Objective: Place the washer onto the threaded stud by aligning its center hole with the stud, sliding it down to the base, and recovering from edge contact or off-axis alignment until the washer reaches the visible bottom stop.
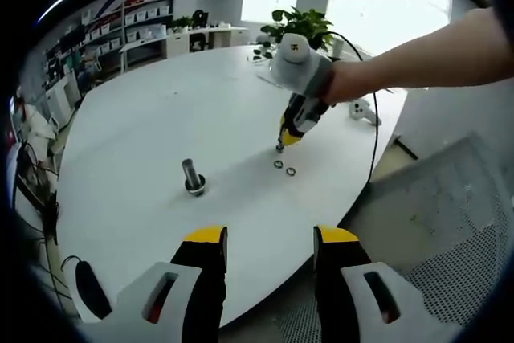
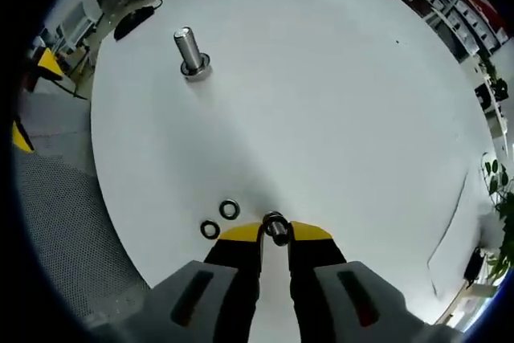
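Note:
The steel threaded stud stands upright on its round base on the white round table. In the right gripper view my right gripper is shut on a small metal washer, pinched between its yellow tips just above the table. Two more washers lie flat just left of those tips. In the left gripper view the right gripper points down beside those washers, well right of the stud. My left gripper hangs open off the table's near edge.
A potted plant and a white handheld device with a black cable sit at the table's far side. A black object lies beyond the stud. Shelves line the back wall. Grey mesh flooring surrounds the table.

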Available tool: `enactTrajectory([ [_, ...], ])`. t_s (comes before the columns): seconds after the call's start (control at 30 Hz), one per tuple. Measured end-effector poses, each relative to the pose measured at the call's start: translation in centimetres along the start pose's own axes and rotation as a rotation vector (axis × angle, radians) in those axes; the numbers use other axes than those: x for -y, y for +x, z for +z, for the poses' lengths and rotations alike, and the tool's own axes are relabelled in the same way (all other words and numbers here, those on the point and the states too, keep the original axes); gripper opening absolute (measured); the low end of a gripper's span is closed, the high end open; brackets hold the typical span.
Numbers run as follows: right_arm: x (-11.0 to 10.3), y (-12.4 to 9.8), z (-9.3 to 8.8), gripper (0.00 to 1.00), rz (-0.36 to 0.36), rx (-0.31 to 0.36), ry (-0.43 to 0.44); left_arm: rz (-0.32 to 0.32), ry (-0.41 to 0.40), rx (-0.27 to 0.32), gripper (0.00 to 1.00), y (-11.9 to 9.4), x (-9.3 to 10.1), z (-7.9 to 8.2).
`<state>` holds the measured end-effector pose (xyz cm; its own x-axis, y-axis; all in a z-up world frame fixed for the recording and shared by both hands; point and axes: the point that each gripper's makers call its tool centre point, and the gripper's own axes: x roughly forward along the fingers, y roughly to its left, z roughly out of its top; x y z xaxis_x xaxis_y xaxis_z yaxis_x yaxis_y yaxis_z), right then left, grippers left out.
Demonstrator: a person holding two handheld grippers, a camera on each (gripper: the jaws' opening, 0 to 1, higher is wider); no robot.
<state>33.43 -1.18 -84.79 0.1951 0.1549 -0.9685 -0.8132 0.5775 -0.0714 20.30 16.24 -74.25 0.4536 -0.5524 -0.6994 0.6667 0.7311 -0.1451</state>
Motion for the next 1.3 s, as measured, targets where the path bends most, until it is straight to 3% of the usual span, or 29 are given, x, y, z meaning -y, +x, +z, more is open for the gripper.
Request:
enactTrajectory([
  [0.8,0.1,1.1,-0.4,0.18,0.036,0.005,0.065,-0.002,0.008,-0.025,0.41,0.3,0.0,-0.4],
  [1.3,-1.0,0.8,-3.1,0.22,0.035,0.013,0.163,-0.007,0.022,-0.034,0.41,0.5,0.2,-0.4],
])
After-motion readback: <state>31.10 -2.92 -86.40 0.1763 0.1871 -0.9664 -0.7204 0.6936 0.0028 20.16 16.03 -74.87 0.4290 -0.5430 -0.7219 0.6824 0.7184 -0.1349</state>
